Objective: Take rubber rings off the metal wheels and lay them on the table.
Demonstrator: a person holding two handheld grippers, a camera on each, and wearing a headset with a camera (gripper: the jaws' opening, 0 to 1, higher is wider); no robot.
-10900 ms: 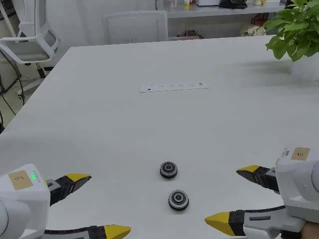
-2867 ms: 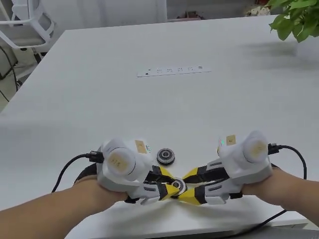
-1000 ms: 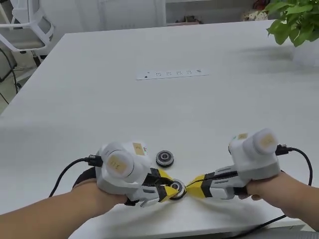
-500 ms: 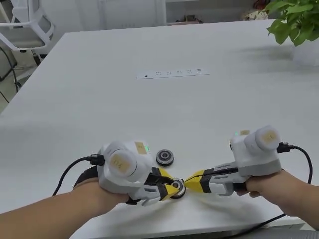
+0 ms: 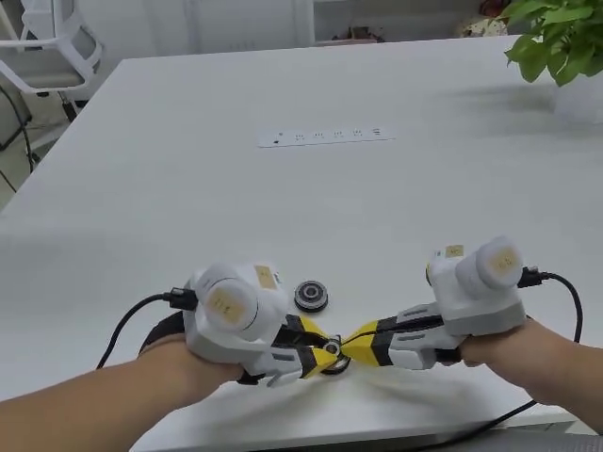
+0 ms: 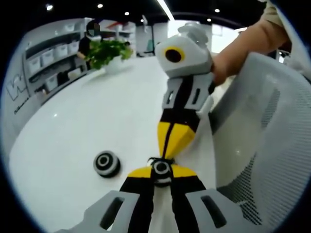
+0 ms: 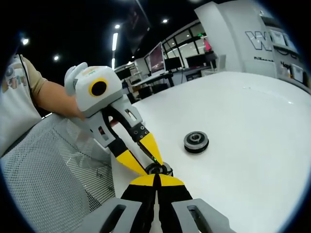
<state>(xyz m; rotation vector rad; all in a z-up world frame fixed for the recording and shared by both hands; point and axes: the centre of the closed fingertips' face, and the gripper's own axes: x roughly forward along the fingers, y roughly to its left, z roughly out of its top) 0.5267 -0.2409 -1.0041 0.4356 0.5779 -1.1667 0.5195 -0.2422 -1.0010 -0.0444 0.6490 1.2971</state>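
Observation:
Two metal wheels with black rubber rings are at the near edge of the white table. The near wheel is held just above the table, with my left gripper shut on it. My right gripper comes in from the opposite side, its jaws shut, pinching the rubber ring at the wheel's rim. The second wheel lies flat a little farther back, its ring on.
A white power strip lies at mid-table. A potted plant stands at the far right corner and an office chair at the far left. A mesh chair is close behind the table's front edge.
The grippers came from open at the sides onto the near wheel. The right one shut between 2.9 s and 1 s ago and has edged left against the rim since.

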